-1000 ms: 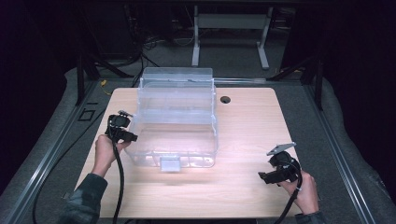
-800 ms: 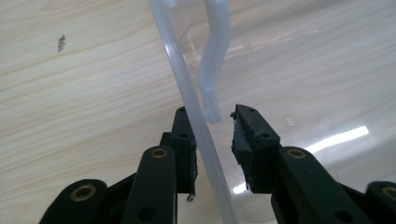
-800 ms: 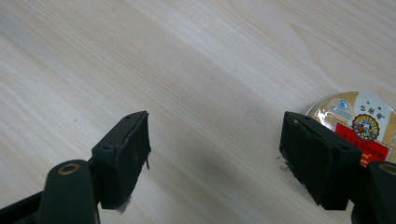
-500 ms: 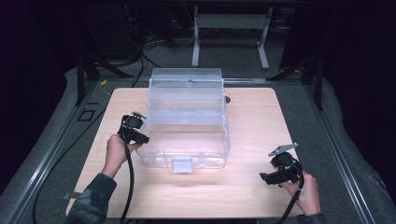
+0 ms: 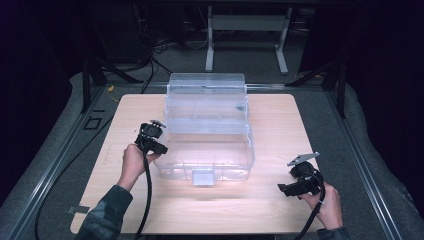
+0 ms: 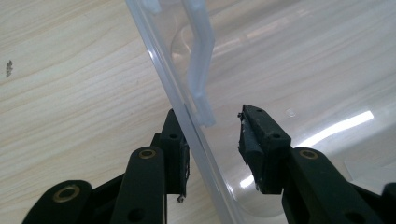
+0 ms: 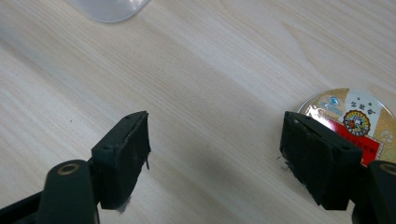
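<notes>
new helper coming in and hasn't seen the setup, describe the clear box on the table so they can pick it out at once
Start at the light wooden table. Near its middle stands the clear plastic box, see-through, with a raised back section and a small latch tab on its front edge. The left gripper straddles its left wall, jaws just opening; it is far bigger than the small round tin by the right gripper.

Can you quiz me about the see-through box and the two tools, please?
1. True or false: the right tool holds the clear box.
2. Which tool has the box's wall between its jaws? A: left tool. B: right tool.
3. What lies by the right tool's jaw?
Key: 1 false, it is open over the table. 2 A; its jaws have just been opening. 3 a round tin, labelled red and gold.
</notes>
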`<state>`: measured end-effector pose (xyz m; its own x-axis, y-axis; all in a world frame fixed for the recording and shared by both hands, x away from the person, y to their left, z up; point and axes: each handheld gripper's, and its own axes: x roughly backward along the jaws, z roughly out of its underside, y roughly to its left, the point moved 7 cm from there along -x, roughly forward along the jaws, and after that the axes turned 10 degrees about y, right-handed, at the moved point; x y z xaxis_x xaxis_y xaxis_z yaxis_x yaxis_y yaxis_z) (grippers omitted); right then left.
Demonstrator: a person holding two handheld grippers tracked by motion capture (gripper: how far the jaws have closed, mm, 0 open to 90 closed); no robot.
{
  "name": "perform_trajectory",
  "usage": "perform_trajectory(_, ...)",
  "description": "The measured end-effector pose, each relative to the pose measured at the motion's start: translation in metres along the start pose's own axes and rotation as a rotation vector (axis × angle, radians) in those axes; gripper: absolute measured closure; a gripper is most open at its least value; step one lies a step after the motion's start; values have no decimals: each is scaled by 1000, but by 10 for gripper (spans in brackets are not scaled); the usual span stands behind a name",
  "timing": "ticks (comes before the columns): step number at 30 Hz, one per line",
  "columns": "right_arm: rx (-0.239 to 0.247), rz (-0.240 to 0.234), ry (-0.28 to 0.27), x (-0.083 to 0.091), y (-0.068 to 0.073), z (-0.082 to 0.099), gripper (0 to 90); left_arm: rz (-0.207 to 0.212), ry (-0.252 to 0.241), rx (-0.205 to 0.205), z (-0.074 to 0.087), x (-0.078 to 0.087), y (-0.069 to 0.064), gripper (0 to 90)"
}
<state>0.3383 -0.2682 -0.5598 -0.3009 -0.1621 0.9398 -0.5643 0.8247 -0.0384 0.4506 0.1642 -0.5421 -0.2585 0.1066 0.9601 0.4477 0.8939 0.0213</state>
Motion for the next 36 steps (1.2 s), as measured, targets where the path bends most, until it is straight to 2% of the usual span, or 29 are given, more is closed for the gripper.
perform_trajectory(10,-32,5,-16,2,-6,2,223,1,9,-15,-6,-2,-15,613)
perform_trajectory(14,-40,20,-9,2,-11,4,213,5,6,-30,-6,-2,-17,593)
perform_trajectory(16,-47,28,-4,2,-14,4,208,21,0,-41,-7,-1,-16,569)
perform_trajectory(18,-56,24,-9,4,-17,3,197,61,-13,-44,-6,2,-14,550)
perform_trajectory(19,-62,29,-9,5,-19,3,193,86,-23,-43,-6,4,-14,519)
perform_trajectory(22,-77,17,-12,7,-23,2,169,105,-51,-60,-4,16,-11,374)
perform_trajectory(25,-95,30,-4,11,-27,2,155,116,-79,-81,-1,31,-8,322)
perform_trajectory(26,-96,21,-5,11,-28,1,150,123,-91,-87,0,37,-7,299)
perform_trajectory(27,-103,41,-3,12,-31,0,144,120,-99,-91,2,42,-6,274)
perform_trajectory(29,-103,34,-1,12,-34,-1,142,121,-108,-101,6,49,-2,243)
perform_trajectory(33,-115,50,11,13,-43,-4,134,121,-119,-99,17,61,6,165)
perform_trajectory(35,-120,36,14,12,-47,-6,125,124,-129,-96,23,66,11,145)
perform_trajectory(36,-127,60,26,12,-50,-6,119,128,-136,-92,26,68,13,131)
